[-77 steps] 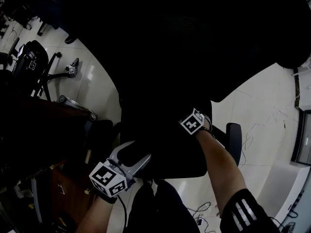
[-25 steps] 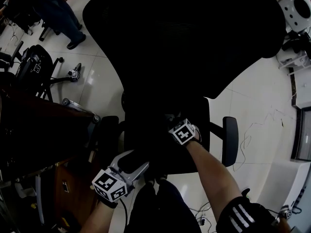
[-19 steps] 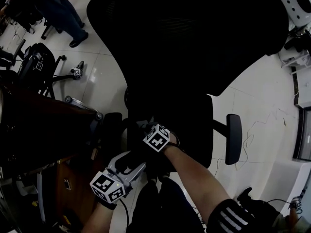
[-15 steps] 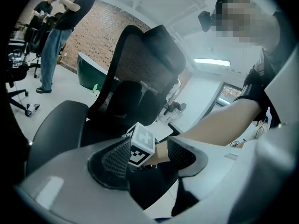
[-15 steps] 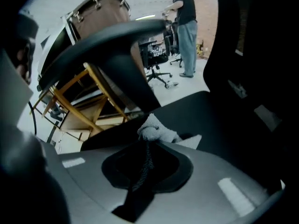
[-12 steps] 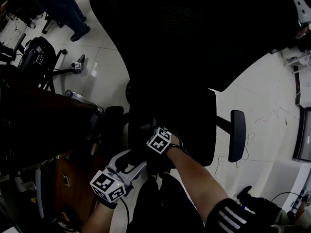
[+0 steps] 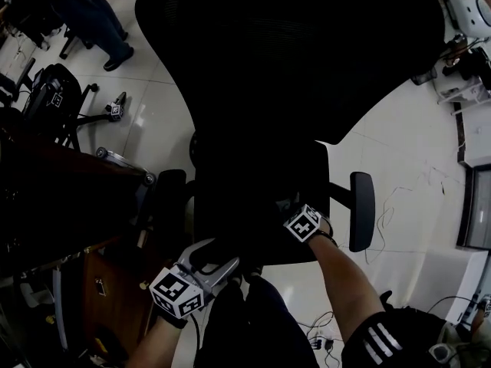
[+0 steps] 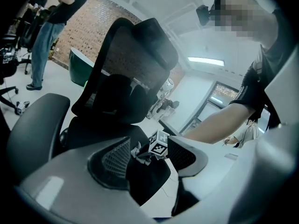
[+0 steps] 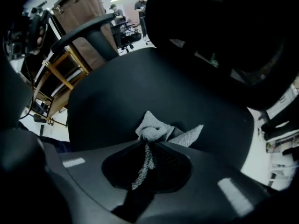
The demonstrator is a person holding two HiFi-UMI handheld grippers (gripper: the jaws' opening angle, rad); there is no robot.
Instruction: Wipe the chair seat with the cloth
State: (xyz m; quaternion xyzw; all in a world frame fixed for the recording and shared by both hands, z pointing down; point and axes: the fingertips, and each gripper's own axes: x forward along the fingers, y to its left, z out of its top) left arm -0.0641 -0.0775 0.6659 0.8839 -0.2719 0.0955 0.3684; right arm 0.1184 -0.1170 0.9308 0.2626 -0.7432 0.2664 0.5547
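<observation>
The black office chair's seat [image 7: 245, 194] fills the middle of the head view, under its tall mesh back [image 7: 291, 52]. My right gripper [image 7: 293, 210] is over the front right of the seat, shut on a crumpled grey-white cloth [image 9: 156, 130] that presses on the seat [image 9: 121, 97]; a strip of cloth hangs back between the pads. The left gripper [image 7: 213, 257] is at the seat's front left corner, open, with the dark seat edge [image 8: 145, 176] lying between its jaws. In the left gripper view the right gripper's marker cube [image 8: 159, 143] and the cloth [image 8: 140, 151] show beyond.
The chair's armrests stand at the right [image 7: 360, 209] and left [image 7: 167, 198]. A dark wooden desk [image 7: 61, 198] is close on the left. Another black chair [image 7: 50, 90] and a person's legs [image 7: 92, 21] are at the far left. Cables [image 7: 406, 198] lie on the white floor.
My right gripper has slid with the cloth from the seat's front left toward its front right over the last half second. The left gripper has stayed at the front corner.
</observation>
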